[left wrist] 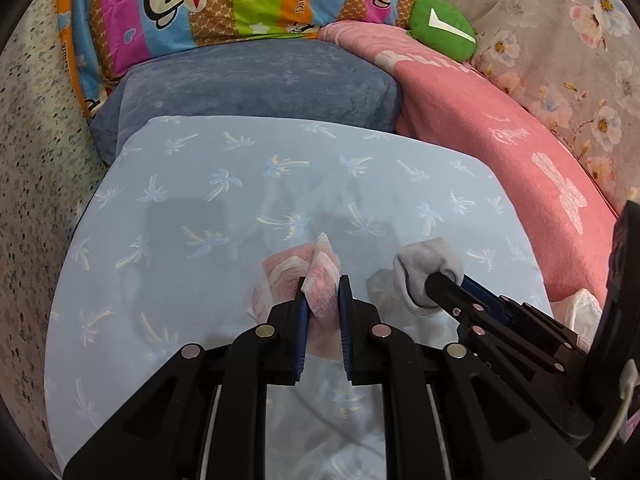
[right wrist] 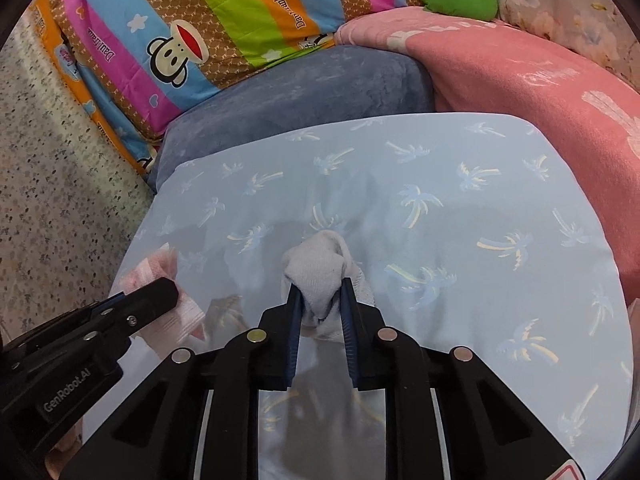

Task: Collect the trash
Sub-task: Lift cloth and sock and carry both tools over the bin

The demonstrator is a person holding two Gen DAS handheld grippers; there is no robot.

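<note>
A pink and white sock (left wrist: 320, 280) lies bunched on the pale blue palm-print sheet (left wrist: 240, 184), and my left gripper (left wrist: 323, 285) is shut on it. To its right, a grey sock (left wrist: 424, 276) is pinched by my right gripper (left wrist: 438, 282), which comes in from the lower right. In the right wrist view the grey sock (right wrist: 316, 276) sits squeezed between the blue pads of my right gripper (right wrist: 320, 290). My left gripper (right wrist: 160, 292) shows at the lower left of that view, over the pink sock (right wrist: 180, 308).
Behind the sheet lie a blue-grey cushion (left wrist: 256, 76), a striped monkey-print pillow (left wrist: 208, 0), a pink blanket (left wrist: 500, 132) and a green plush (left wrist: 440, 28). A floral cover (left wrist: 568, 40) rises at the far right. A white crumpled thing (left wrist: 580, 308) lies at the right edge.
</note>
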